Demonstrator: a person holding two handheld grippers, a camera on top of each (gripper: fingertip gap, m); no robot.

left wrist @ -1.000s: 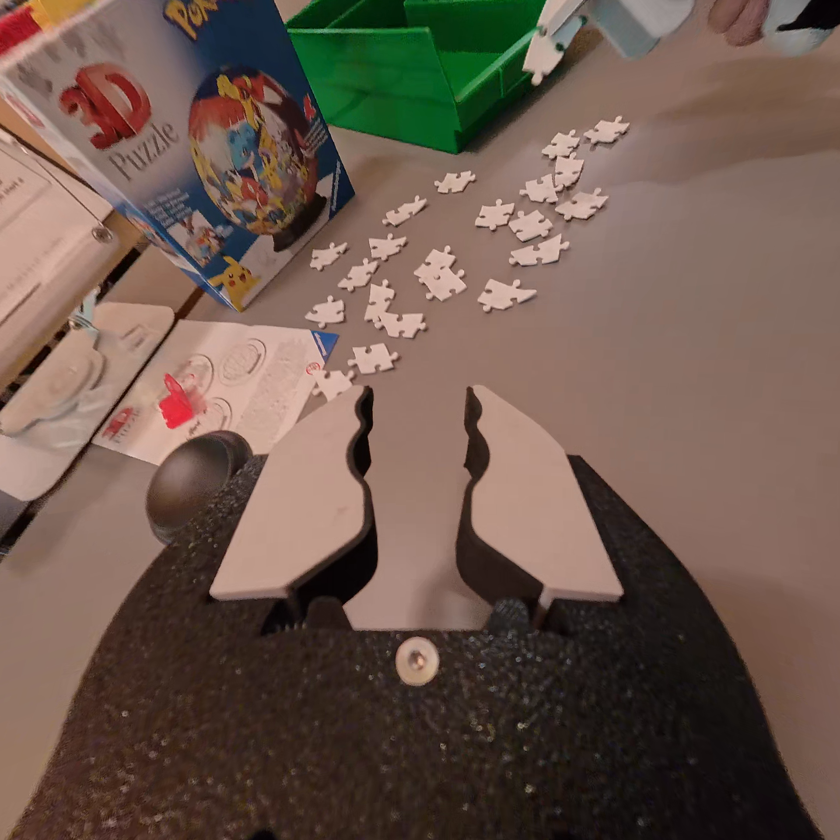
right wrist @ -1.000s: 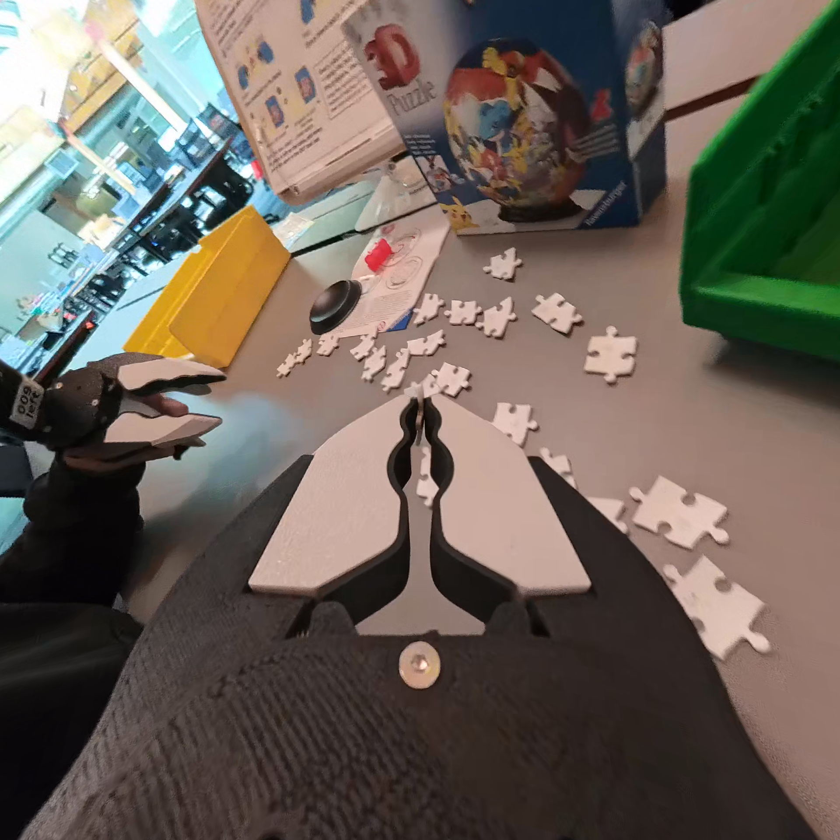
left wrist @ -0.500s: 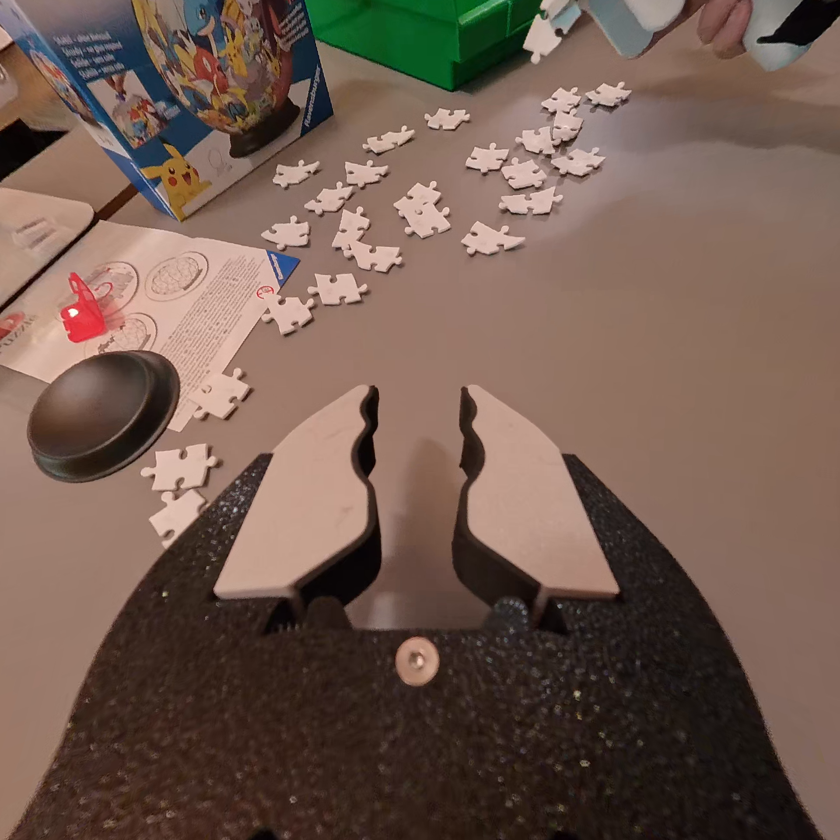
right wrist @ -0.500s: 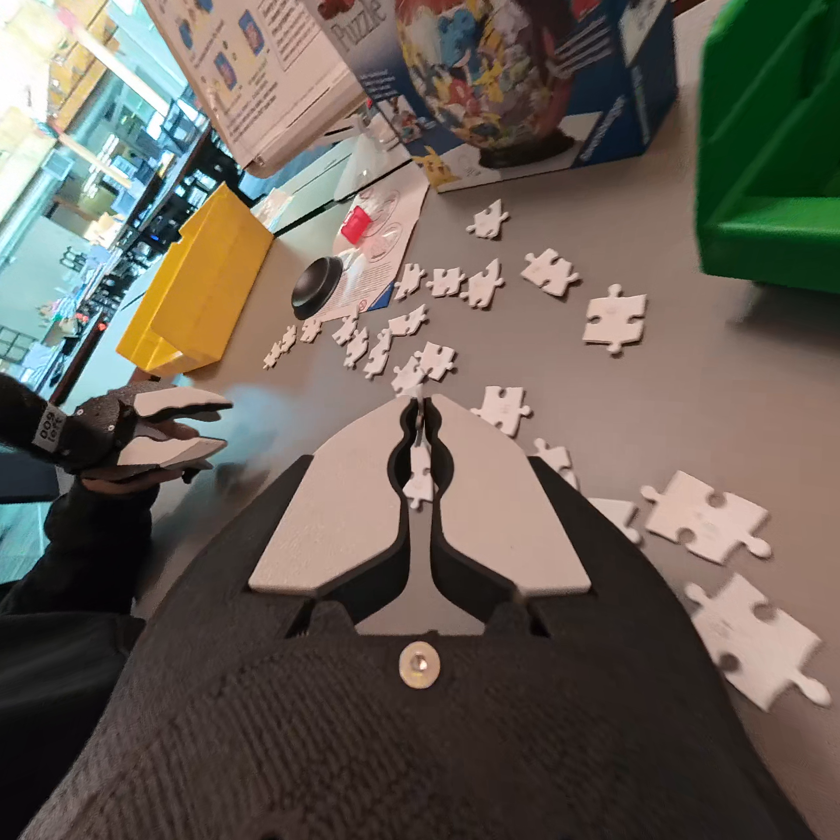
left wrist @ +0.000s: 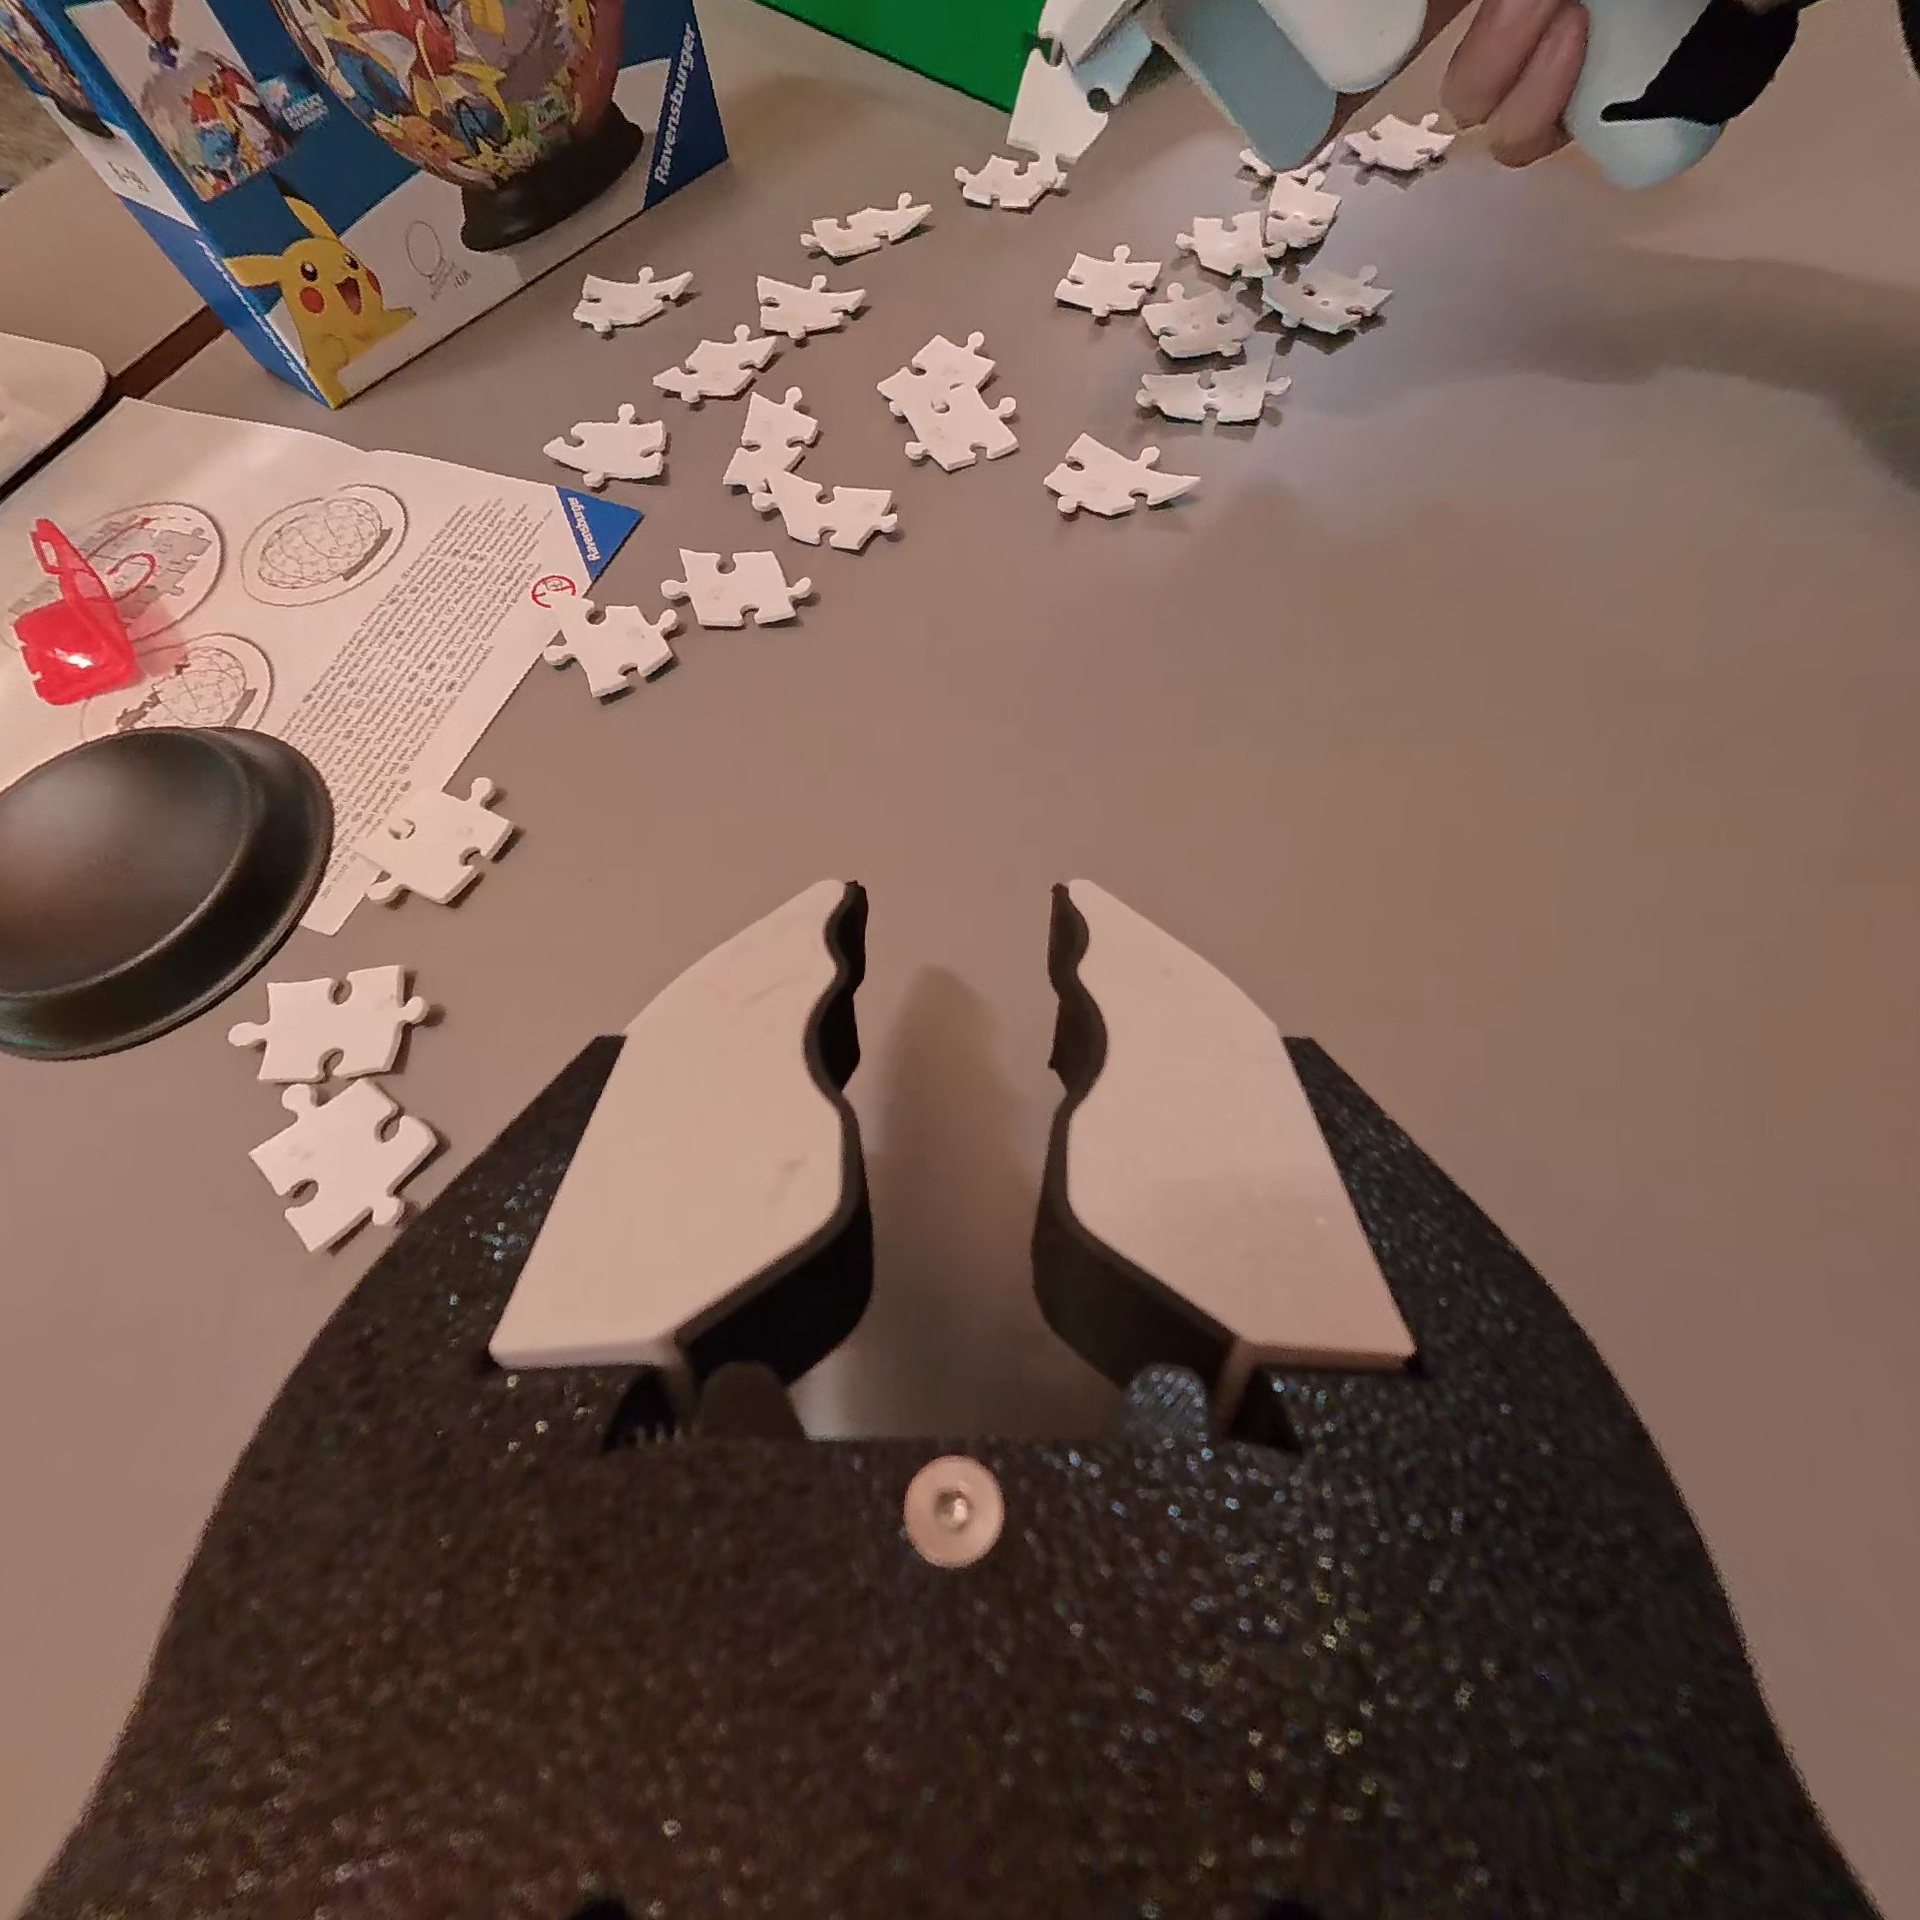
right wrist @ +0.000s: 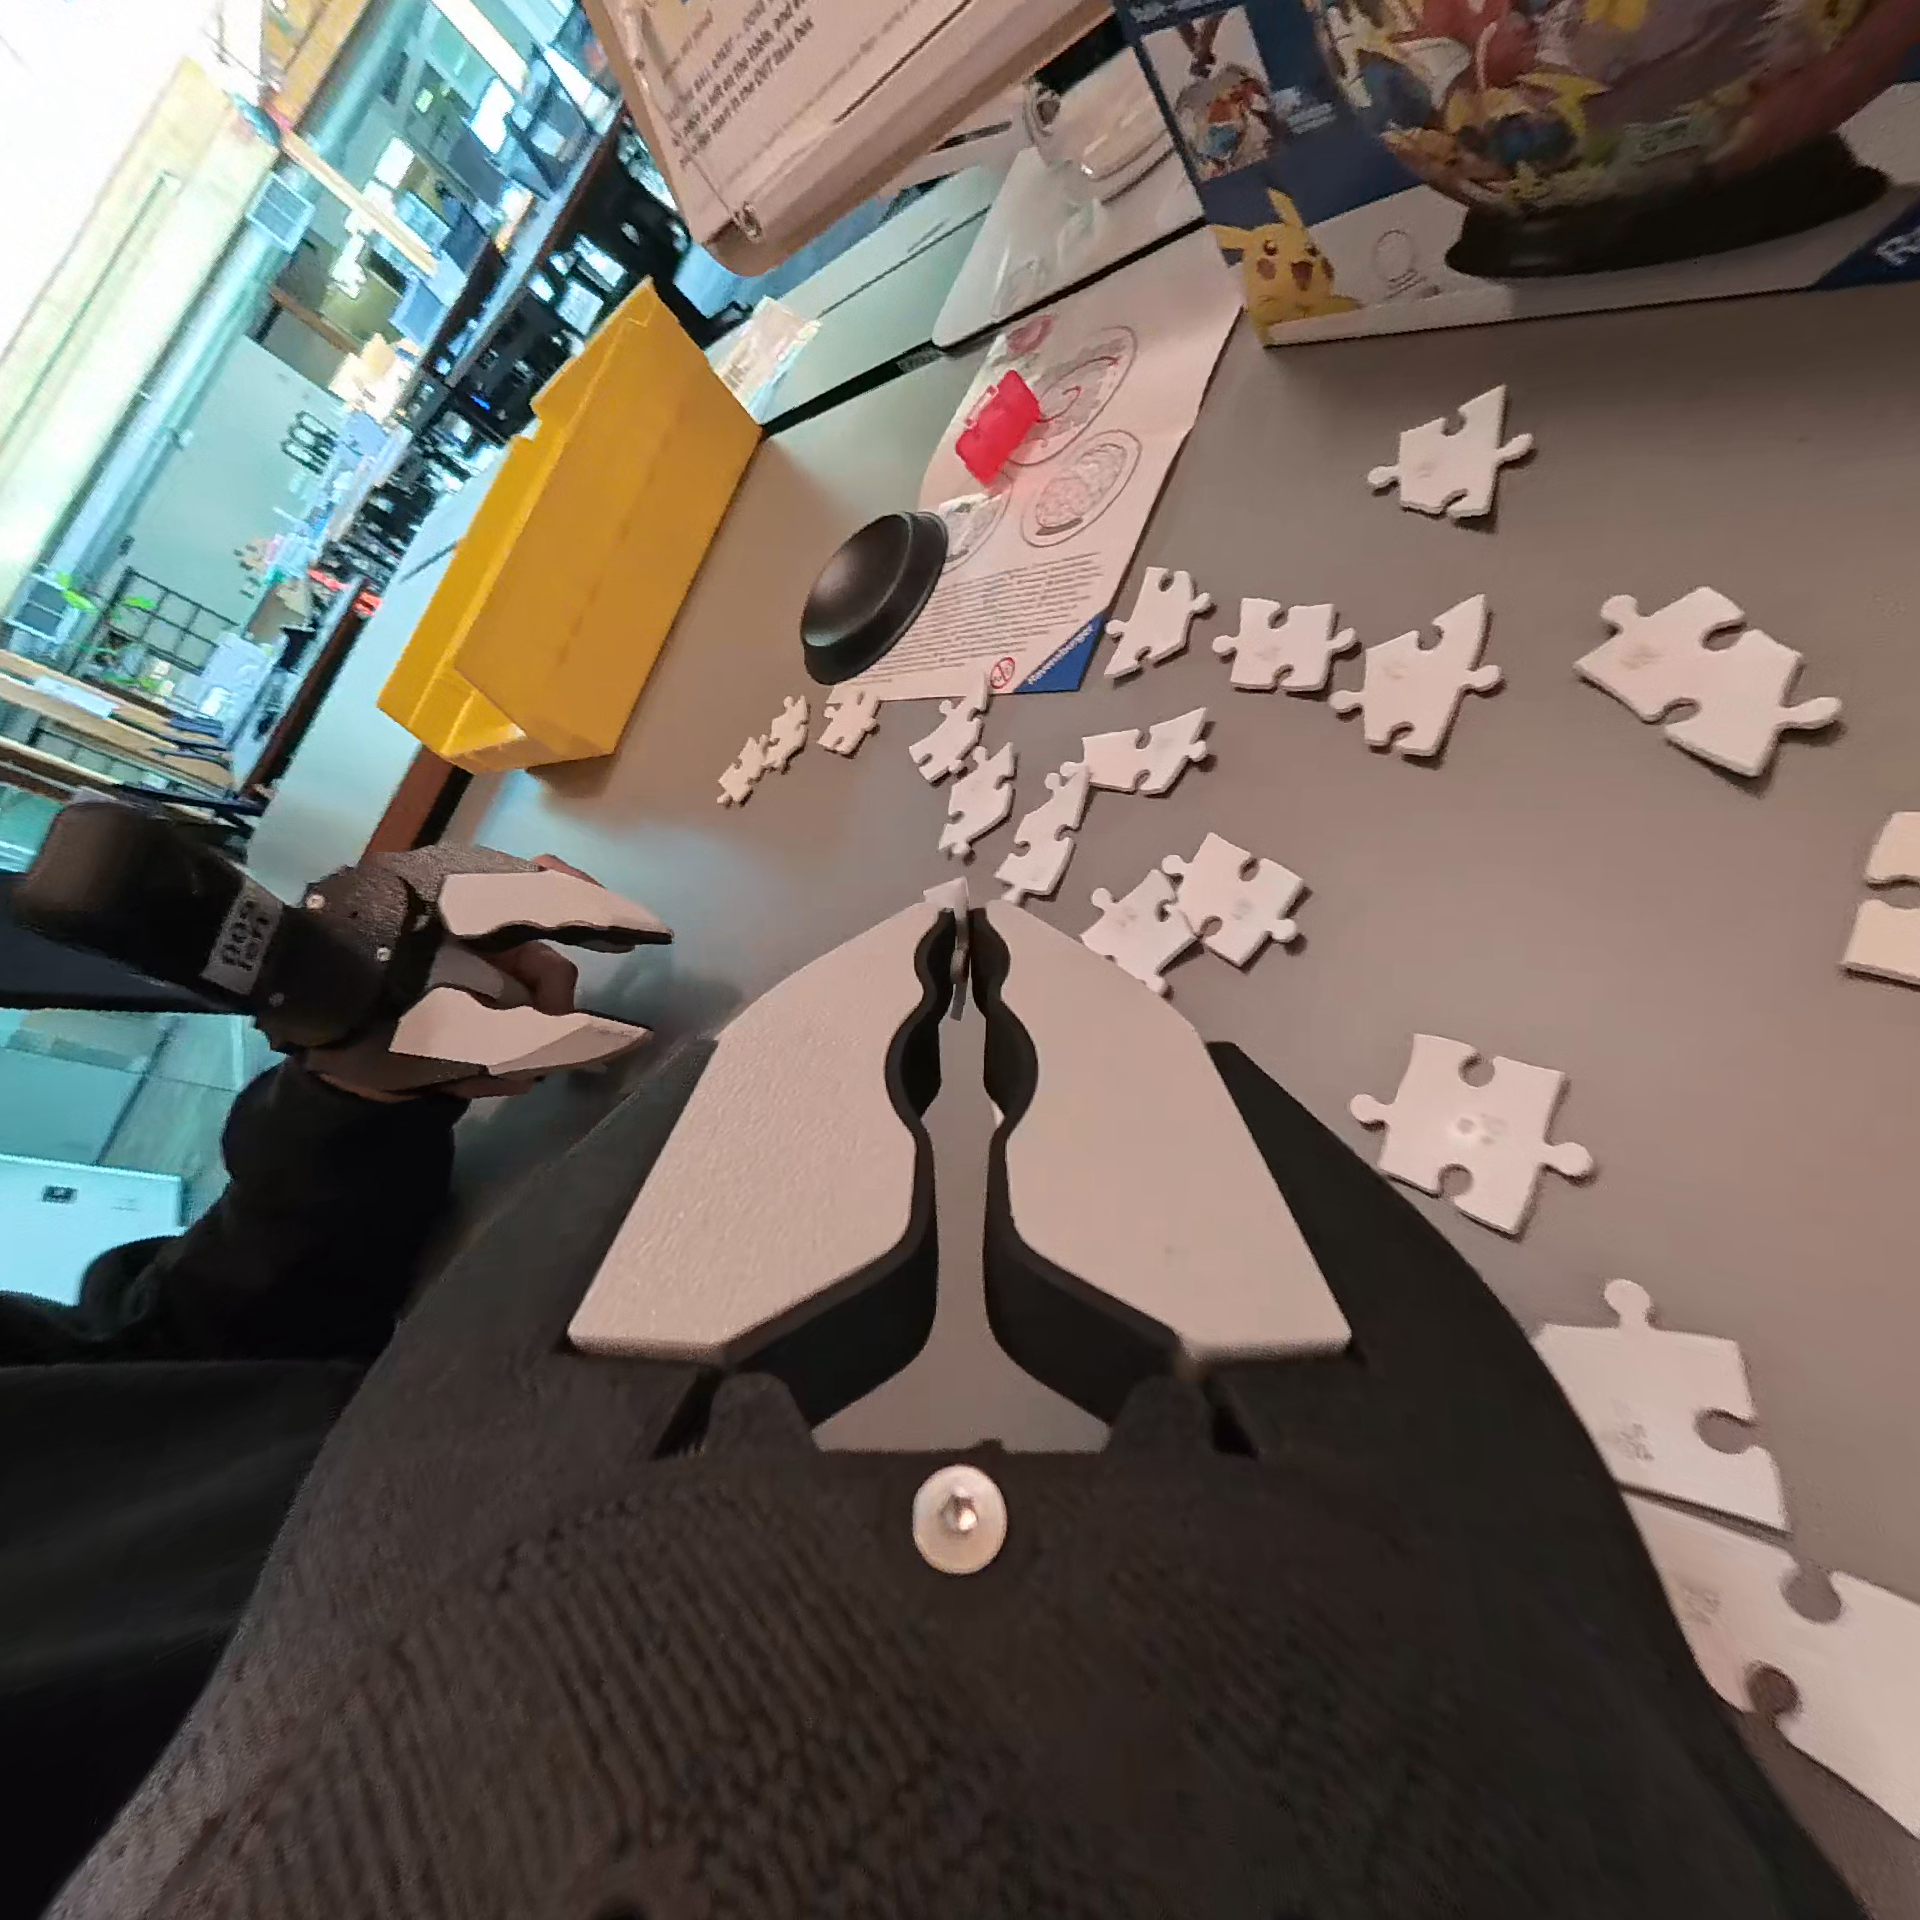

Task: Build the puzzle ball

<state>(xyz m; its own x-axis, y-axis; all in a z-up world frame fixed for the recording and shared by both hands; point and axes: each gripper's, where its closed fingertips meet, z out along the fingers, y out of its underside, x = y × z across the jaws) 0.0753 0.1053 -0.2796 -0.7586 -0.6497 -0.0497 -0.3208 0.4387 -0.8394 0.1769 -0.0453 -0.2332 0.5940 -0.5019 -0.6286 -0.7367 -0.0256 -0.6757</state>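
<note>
Several white puzzle pieces (left wrist: pixel 945 400) lie face down, scattered over the grey table (left wrist: pixel 1351 779); they also show in the right wrist view (right wrist: pixel 1704 675). My left gripper (left wrist: pixel 956 899) is open and empty, low over bare table in front of the pieces. My right gripper (right wrist: pixel 961 920) is shut on one white puzzle piece (right wrist: pixel 956 956), held edge-on above the table. In the left wrist view the right gripper (left wrist: pixel 1101 57) shows at the top with that piece (left wrist: pixel 1055 109) hanging from it. The left gripper (right wrist: pixel 634 977) shows at the left in the right wrist view.
A black round stand (left wrist: pixel 135 883) and a red plastic part (left wrist: pixel 73 634) sit on or by the instruction sheet (left wrist: pixel 395 582) at left. The blue puzzle box (left wrist: pixel 436 156) stands behind. A yellow bin (right wrist: pixel 592 540) is at the table's far left, a green bin (left wrist: pixel 894 31) at the back. About 20 cm separates my left fingertips from my right.
My left gripper has drawn back and tilted down, so the stand and near pieces came into view. My right gripper has rolled and moved with the held piece, closer to the left.
</note>
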